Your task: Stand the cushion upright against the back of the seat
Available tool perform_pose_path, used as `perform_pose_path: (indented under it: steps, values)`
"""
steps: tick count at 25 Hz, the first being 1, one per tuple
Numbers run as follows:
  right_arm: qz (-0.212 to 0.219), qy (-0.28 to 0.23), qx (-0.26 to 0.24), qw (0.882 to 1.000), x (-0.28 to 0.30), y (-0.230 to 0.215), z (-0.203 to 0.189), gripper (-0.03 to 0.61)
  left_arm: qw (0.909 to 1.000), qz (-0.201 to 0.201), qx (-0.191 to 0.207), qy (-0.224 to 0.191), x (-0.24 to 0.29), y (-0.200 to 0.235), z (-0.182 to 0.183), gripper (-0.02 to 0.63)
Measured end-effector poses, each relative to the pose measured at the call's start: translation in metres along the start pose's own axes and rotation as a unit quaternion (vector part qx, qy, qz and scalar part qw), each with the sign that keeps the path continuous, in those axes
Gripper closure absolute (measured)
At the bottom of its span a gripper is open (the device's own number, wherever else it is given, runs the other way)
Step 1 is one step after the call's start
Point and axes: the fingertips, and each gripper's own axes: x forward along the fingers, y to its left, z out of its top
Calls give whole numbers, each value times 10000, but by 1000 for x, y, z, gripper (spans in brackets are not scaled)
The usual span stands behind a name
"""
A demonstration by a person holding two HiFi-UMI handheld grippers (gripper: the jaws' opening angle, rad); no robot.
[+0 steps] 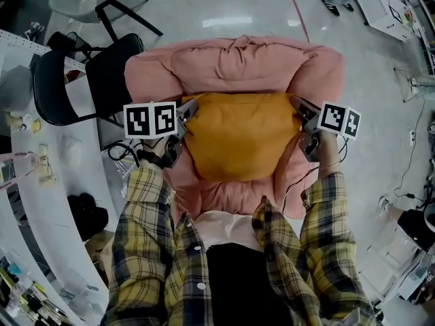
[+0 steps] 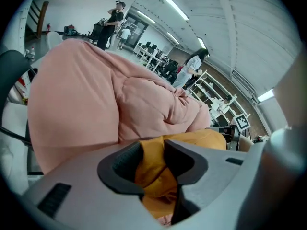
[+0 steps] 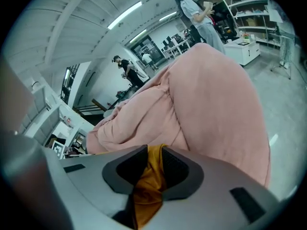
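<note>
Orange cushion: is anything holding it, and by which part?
The orange cushion is pinched by its fabric: left tongs at its left edge, right tongs at its right edge.

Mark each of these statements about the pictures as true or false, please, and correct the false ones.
1. The orange cushion rests on the pink seat. True.
2. Only the right gripper has cushion fabric between its jaws. False: the left gripper has it too; they hold opposite sides of the cushion.
3. A black chair stands beside the seat. True.
4. The person's sleeves are plain white. False: the sleeves are yellow plaid.
</note>
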Motion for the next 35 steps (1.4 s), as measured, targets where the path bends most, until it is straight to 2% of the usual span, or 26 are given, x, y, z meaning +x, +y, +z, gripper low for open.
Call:
perform_pose_path:
  steps: [4,7,12,17,24,28,31,35]
  values:
    - [15,23,40,10000,-3,-1,0,489,10000,-48,56,16,-4,4,5,436]
    - [-55,9,61,10000,-9,-5,0,477,9999,47,98,-107,-9,7,11,376]
    - [-227,-230,116,9994,-30,-9,8,447,9995,68,204,-251,-19,2,20,362]
    - [-555,-669,-205,9960,-50,-9,22,431,9974,194,346,-601,-41,1,36,362]
    - [-140,-1155,-440,9922,-70,27,28,431,9944,113,432,-957,-71,-18,36,364]
    - [199,-1173,-787,9898,-78,62,17,433,9914,-253,588,-1138,-80,-50,28,371]
    - [289,-1101,-1147,9869,-84,85,2,433,9884,-552,818,-1157,-80,-76,16,391]
    - [477,-1121,-1404,9826,-94,115,-20,439,9852,-693,1105,-1112,-86,-101,-5,426]
